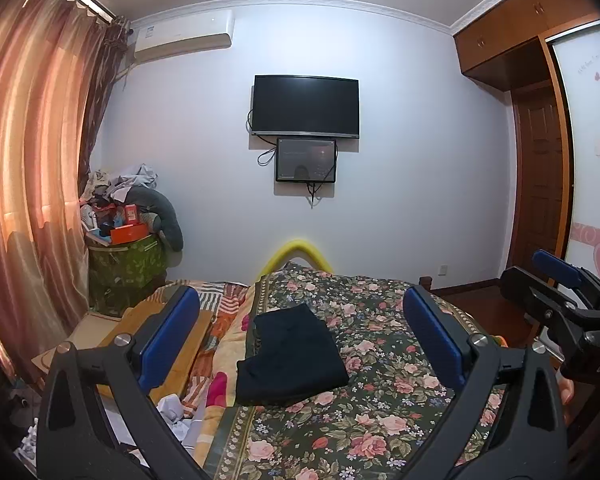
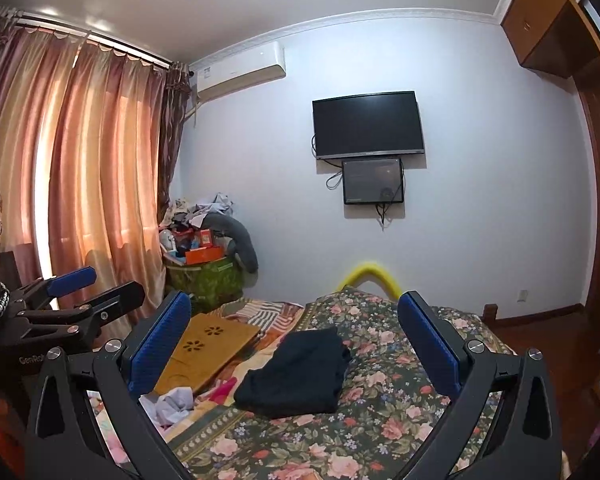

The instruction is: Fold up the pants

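Observation:
Black pants (image 1: pixel 290 356) lie folded in a compact rectangle on the floral quilt (image 1: pixel 380 420) of the bed. They also show in the right wrist view (image 2: pixel 296 372). My left gripper (image 1: pixel 300 336) is open and empty, held above and short of the pants. My right gripper (image 2: pixel 294 344) is open and empty too, held above the bed. Each gripper appears at the edge of the other's view: the right one (image 1: pixel 560 280) and the left one (image 2: pixel 80 288). Neither touches the cloth.
A wooden lap tray (image 2: pixel 208 344) lies left of the pants, with crumpled white paper (image 2: pixel 172 398) in front of it. A yellow bed rail (image 1: pixel 298 250) marks the far end. A full green hamper (image 1: pixel 124 264) stands by the curtains. A wardrobe (image 1: pixel 540 160) is at right.

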